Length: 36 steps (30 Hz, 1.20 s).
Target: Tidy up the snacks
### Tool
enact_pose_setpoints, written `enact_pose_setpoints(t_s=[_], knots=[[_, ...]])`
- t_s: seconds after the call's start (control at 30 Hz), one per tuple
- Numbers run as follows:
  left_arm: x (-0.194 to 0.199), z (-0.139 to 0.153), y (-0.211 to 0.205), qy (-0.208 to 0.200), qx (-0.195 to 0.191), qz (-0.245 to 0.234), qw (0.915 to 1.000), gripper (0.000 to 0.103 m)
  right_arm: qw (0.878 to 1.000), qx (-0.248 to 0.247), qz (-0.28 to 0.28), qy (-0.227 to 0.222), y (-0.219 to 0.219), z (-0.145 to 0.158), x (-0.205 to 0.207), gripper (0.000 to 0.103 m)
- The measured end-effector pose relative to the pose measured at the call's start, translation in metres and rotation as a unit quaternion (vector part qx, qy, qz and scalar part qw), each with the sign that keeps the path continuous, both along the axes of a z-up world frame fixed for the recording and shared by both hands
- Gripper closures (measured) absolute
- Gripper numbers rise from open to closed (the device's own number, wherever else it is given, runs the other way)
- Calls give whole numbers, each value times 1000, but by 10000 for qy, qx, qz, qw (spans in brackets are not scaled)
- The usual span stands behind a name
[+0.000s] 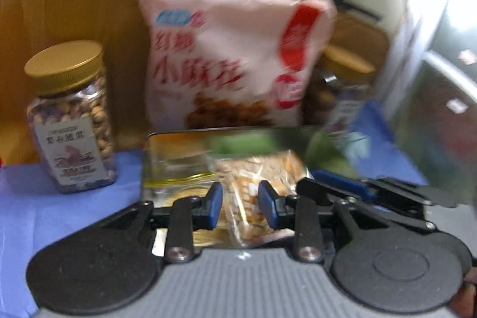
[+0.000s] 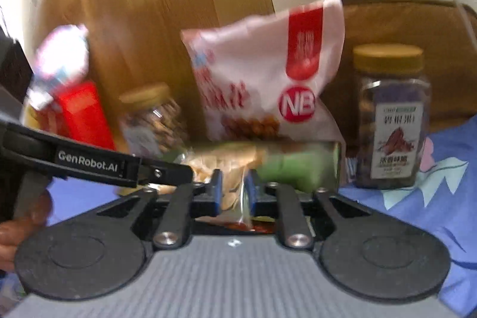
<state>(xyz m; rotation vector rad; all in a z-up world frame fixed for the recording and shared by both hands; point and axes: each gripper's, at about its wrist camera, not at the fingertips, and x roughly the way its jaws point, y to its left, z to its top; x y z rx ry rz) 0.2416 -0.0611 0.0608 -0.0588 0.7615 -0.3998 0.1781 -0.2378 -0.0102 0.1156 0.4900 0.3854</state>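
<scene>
Right gripper (image 2: 234, 192): fingers pinched on a clear snack packet (image 2: 235, 184). Left gripper (image 1: 240, 203): jaws parted around the same packet (image 1: 256, 181), not touching it. Behind: clear box (image 1: 179, 157), pink snack bag (image 1: 226, 55), gold-lidded nut jars (image 1: 70, 115) (image 2: 390, 115), blue cloth (image 2: 432, 198).

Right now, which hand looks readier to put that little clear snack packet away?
Probably the right gripper: its jaws are pinched on the clear snack packet. The left gripper only straddles it, jaws apart.

Clear snack packet (image 1: 253, 187) in transparent bin (image 1: 176, 157)
</scene>
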Motion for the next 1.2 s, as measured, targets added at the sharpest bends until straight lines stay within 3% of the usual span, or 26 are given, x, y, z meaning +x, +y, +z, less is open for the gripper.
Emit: enact_pose_setpoints(t_s=[0.1, 0.23, 0.37, 0.4, 0.47, 0.57, 0.63, 0.73, 0.8, 0.9, 1.0, 1.1, 1.2], knots=[[-5, -5, 2, -180, 359, 192, 9990, 71, 9998, -58, -130, -170, 1, -2, -10, 60], [-27, -2, 4, -427, 707, 251, 9963, 68, 9989, 363, -33, -296, -10, 5, -44, 59], [-52, 4, 11, -654, 1044, 420, 9915, 65, 9972, 652, 336, 125, -1, -2, -66, 52], [-61, 8, 13, -729, 1145, 494, 9895, 59, 9959, 740, 440, 270, 1, -7, -74, 51], [-72, 12, 19, -688, 1147, 541, 9895, 58, 9939, 762, 632, 480, 10, -15, -85, 42], [-91, 14, 28, -656, 1215, 625, 9884, 58, 9900, 511, 1071, 768, 31, -23, -99, 32], [-100, 14, 34, -644, 1275, 683, 9874, 58, 9864, 55, 1385, 888, 54, -27, -106, 22], [-112, 14, 43, -599, 1280, 774, 9869, 58, 9840, -731, 1487, 653, 84, -31, -116, 20], [-117, 13, 47, -572, 1277, 831, 9867, 58, 9806, -1293, 1416, 414, 98, -36, -121, 21], [-124, 13, 52, -572, 1292, 866, 9862, 58, 9772, -1651, 1332, 119, 105, -34, -127, 44], [-127, 12, 56, -565, 1283, 880, 9862, 58, 9757, -1791, 1259, 33, 105, -34, -131, 50], [-131, 12, 58, -551, 1256, 893, 9865, 58, 9755, -1852, 1184, -83, 96, -34, -141, 70], [-136, 8, 59, -490, 1207, 845, 9879, 57, 9758, -1891, 1067, -250, 84, -26, -158, 81]])
